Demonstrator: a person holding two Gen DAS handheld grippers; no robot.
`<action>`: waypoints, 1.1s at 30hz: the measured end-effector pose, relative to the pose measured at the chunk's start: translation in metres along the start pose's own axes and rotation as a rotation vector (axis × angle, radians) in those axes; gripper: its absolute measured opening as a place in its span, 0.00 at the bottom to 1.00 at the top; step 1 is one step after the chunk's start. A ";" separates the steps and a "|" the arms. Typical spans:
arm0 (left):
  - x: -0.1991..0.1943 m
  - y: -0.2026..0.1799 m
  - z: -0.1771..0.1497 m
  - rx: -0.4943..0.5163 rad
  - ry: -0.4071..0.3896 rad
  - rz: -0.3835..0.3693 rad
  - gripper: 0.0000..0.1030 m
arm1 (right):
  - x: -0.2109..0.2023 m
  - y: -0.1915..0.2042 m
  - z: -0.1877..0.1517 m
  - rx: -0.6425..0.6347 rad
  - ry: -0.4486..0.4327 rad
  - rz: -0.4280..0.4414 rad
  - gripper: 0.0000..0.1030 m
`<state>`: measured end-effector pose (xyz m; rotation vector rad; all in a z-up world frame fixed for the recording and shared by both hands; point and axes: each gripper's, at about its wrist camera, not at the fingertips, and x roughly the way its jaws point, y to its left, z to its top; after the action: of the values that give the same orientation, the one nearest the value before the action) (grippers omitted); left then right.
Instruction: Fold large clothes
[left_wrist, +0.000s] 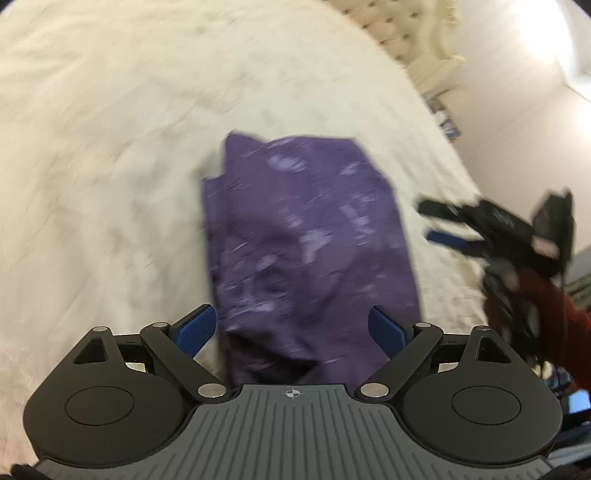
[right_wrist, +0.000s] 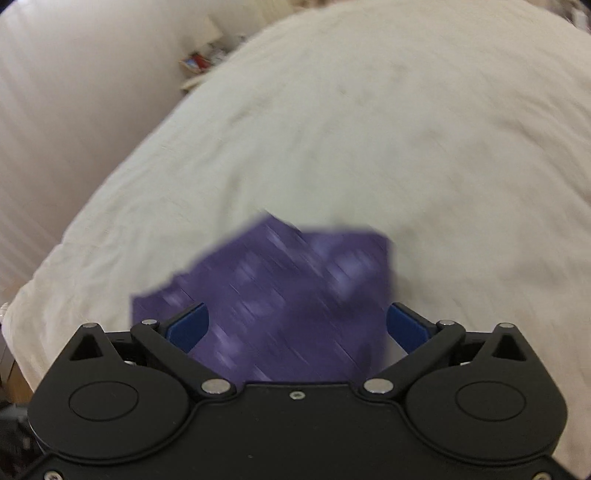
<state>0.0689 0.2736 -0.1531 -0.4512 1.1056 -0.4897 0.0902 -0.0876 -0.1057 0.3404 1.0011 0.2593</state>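
A purple patterned garment lies folded into a compact block on the white bed. My left gripper is open, its blue pads either side of the garment's near end, holding nothing. The right gripper shows in the left wrist view at the right, open, beside the garment's right edge. In the right wrist view the same garment lies just ahead of my open right gripper, whose jaws stand wide apart. Both views are motion-blurred.
The white bedspread fills both views. A tufted headboard and a cluttered bedside spot lie at the far right of the left view. A pale curtain or wall and a small shelf lie beyond the bed's edge.
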 end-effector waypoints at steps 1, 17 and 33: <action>0.003 0.004 -0.001 -0.013 0.013 0.000 0.87 | 0.000 -0.008 -0.007 0.027 0.015 -0.011 0.99; 0.073 0.030 0.002 -0.129 0.203 -0.133 0.99 | 0.058 -0.058 -0.052 0.377 0.123 0.224 1.00; 0.092 -0.007 0.010 -0.182 0.188 -0.246 0.96 | 0.045 -0.075 -0.005 0.286 0.190 0.365 0.61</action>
<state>0.1102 0.2153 -0.2120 -0.7173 1.2891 -0.6596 0.1134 -0.1388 -0.1725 0.7737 1.1628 0.4869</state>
